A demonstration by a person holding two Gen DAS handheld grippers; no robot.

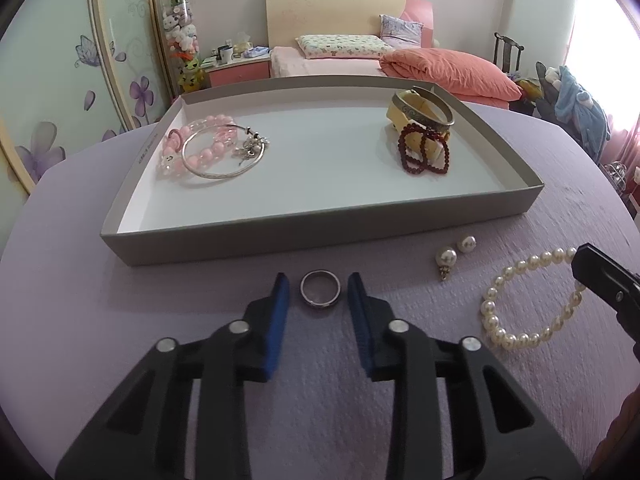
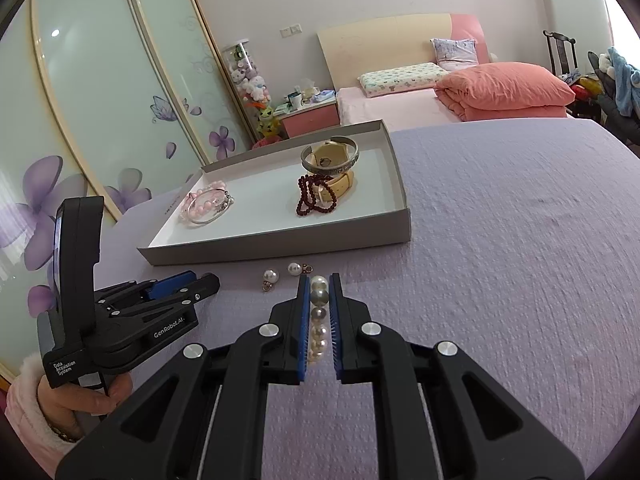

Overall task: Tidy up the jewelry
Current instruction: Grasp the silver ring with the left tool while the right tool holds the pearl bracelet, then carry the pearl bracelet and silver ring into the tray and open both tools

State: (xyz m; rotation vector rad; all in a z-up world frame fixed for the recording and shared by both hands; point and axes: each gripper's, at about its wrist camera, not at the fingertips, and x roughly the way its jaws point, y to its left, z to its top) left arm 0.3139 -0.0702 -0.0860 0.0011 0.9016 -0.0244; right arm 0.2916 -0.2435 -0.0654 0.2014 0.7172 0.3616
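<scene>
Where the right gripper clenches the white pearl bracelet, its jaws hide part of the strand. On the lilac-clothed table, the left gripper has its jaws apart either side of a small silver ring, not touching. Farther right lie two pearl earrings; beyond, a shallow grey cardboard tray.

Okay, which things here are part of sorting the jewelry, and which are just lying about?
Job:
- ring
- pearl bracelet
- pearl earrings
- tray
- pink bead bracelet
- silver bangle
- red bead strand
- watch

Lying about:
- pillow
- plush toys
</scene>
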